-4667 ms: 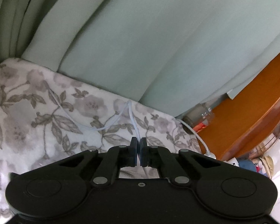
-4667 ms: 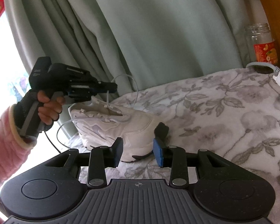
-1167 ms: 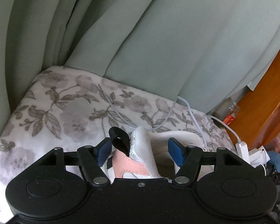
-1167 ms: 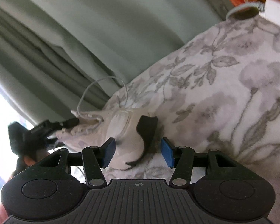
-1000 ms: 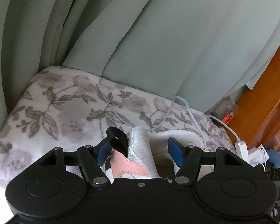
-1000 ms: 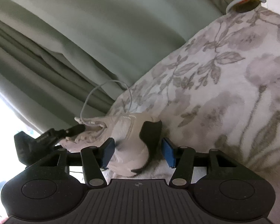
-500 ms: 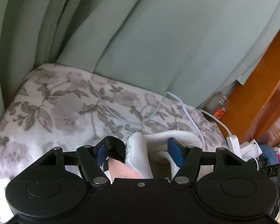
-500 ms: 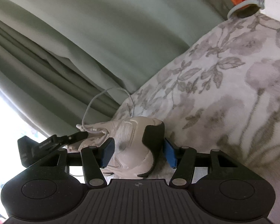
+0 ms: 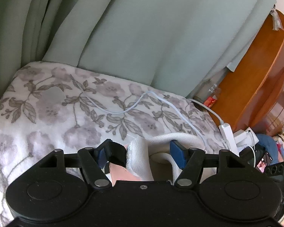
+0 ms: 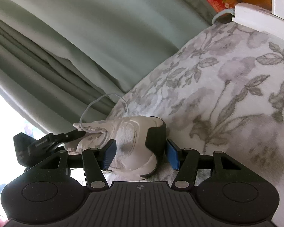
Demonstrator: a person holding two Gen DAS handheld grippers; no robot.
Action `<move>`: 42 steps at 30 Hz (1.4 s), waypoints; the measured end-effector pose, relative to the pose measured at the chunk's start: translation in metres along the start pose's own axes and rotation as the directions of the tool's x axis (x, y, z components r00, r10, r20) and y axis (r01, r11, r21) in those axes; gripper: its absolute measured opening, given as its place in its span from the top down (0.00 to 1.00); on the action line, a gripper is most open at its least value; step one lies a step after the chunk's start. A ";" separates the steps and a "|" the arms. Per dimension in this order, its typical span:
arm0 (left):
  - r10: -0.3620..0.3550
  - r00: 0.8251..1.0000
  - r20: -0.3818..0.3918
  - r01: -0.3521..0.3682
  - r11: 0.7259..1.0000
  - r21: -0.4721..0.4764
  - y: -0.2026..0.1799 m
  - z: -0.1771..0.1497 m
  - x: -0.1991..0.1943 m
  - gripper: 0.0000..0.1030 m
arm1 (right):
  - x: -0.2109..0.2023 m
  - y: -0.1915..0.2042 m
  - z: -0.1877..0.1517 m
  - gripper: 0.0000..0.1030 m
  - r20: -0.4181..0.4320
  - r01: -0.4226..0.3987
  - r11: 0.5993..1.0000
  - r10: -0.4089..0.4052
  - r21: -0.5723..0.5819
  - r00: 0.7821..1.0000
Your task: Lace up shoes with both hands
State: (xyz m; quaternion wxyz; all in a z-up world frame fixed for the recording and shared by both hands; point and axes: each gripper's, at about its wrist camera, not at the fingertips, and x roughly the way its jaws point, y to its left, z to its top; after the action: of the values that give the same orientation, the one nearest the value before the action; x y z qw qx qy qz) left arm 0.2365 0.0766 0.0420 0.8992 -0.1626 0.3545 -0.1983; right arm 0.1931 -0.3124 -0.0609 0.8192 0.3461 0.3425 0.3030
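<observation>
Left hand-held gripper (image 9: 139, 156): jaws wide apart, straddling the tongue (image 9: 140, 157) and collar of the white shoe (image 10: 130, 141); nothing clamped. In the right wrist view it (image 10: 73, 132) sits at the lace end of the shoe. Shoe lies on the floral blanket (image 9: 47, 113), beside the green curtain (image 9: 142, 37). Lace (image 10: 102, 102) loops up from the eyelets. Right hand-held gripper (image 10: 140, 154): jaws spread either side of the black heel (image 10: 157, 138); contact unclear.

Pale green curtains (image 9: 142, 37) hang in heavy folds along the far side, behind a white blanket with grey flowers (image 9: 47, 113). To the right stands orange-brown wooden furniture (image 9: 255, 94). Bright daylight comes in at the curtain's left edge (image 10: 1, 109).
</observation>
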 end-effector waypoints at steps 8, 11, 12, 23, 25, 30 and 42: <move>-0.030 0.998 0.056 0.031 0.999 -0.028 0.004 0.014 -0.015 0.38 | -0.014 0.002 0.003 0.47 0.049 0.021 0.999 -0.019 -0.050 0.999; -0.036 0.997 0.073 0.037 0.999 -0.013 -0.001 0.023 -0.019 0.37 | -0.019 0.003 0.005 0.47 0.070 0.026 0.998 -0.022 -0.059 0.997; -0.042 0.996 0.076 0.043 0.999 -0.010 -0.003 0.027 -0.019 0.37 | -0.020 0.004 0.006 0.47 0.078 0.025 0.998 -0.020 -0.063 0.997; -0.097 0.993 -0.059 0.093 0.993 -0.069 -0.034 0.060 0.043 0.33 | -0.025 0.011 0.009 0.47 0.104 0.013 0.994 -0.002 -0.109 0.995; -0.094 0.992 -0.079 0.086 0.992 -0.095 -0.035 0.059 0.055 0.35 | -0.026 0.010 0.009 0.47 0.106 0.011 0.994 0.000 -0.108 0.994; -0.121 0.988 -0.098 0.104 0.981 -0.163 -0.034 0.055 0.071 0.58 | -0.031 0.010 0.008 0.47 0.111 0.014 0.993 -0.001 -0.113 0.994; -0.464 0.878 0.116 0.476 0.872 -0.113 -0.055 0.054 0.018 0.95 | -0.040 0.016 0.006 0.46 0.130 0.014 0.992 0.002 -0.124 0.992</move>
State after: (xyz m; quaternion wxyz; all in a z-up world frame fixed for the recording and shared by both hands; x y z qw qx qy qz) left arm 0.2731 0.0284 0.0938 0.8248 -0.3139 0.2784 -0.3791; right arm 0.1701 -0.3349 -0.0310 0.8606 0.3123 0.2701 0.2982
